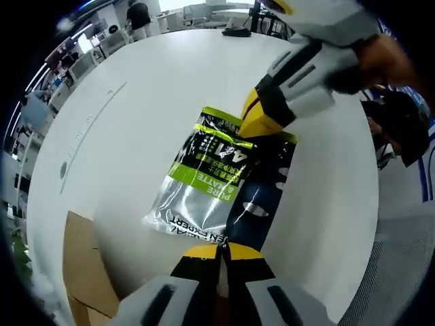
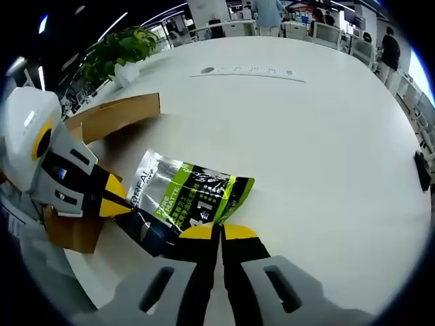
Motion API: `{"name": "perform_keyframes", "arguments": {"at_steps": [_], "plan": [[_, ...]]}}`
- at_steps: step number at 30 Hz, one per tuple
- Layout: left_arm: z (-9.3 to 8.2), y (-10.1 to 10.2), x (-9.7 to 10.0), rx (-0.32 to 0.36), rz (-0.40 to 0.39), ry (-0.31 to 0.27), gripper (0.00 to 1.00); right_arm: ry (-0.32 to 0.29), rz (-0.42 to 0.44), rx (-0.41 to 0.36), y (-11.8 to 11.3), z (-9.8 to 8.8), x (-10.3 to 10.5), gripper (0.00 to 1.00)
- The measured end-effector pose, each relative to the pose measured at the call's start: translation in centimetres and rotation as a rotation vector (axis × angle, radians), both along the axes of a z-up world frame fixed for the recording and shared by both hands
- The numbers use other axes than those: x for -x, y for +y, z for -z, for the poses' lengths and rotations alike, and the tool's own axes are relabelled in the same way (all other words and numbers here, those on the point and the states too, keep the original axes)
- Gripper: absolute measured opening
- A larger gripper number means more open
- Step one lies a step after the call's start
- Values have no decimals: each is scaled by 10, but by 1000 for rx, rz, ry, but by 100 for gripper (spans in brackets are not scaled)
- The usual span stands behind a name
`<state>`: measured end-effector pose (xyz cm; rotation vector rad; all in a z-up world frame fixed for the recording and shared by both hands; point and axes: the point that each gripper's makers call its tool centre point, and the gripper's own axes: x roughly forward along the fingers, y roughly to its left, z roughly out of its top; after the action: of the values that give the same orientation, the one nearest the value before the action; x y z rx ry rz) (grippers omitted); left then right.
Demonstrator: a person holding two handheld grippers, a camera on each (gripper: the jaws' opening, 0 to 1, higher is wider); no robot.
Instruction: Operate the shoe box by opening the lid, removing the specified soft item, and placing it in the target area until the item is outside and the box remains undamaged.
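A soft foil pouch (image 1: 207, 180), silver, green and black with printed text, lies stretched over the white table (image 1: 136, 102). In the left gripper view my left gripper (image 1: 221, 252) is shut on the pouch's near dark edge. The right gripper (image 1: 264, 125) comes in from the upper right, its yellow tips closed on the far edge. In the right gripper view the same pouch (image 2: 187, 200) lies just beyond my right gripper (image 2: 221, 233), which is shut on its edge. The left gripper (image 2: 117, 204) pinches its left end. The brown cardboard shoe box (image 2: 115, 115) stands behind it.
Part of the cardboard box (image 1: 81, 261) shows at the lower left of the left gripper view. A potted plant (image 2: 122, 47) stands past the table's far edge. A small dark object (image 2: 421, 170) lies at the table's right rim. Desks and people fill the background.
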<state>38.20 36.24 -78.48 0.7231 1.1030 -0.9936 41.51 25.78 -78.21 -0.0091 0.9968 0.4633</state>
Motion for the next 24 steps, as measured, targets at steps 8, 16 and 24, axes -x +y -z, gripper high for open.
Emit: {"name": "perform_keyframes", "arguments": {"at_steps": [8, 16, 24], "plan": [[-1, 2, -2, -7, -26, -18, 6, -26, -11, 39, -5, 0, -3, 4], [-4, 2, 1, -5, -30, -27, 10, -36, 1, 47, -12, -2, -4, 4], [-15, 1, 3, 10, -19, -52, 14, -36, 10, 50, -16, -2, -2, 5]]}}
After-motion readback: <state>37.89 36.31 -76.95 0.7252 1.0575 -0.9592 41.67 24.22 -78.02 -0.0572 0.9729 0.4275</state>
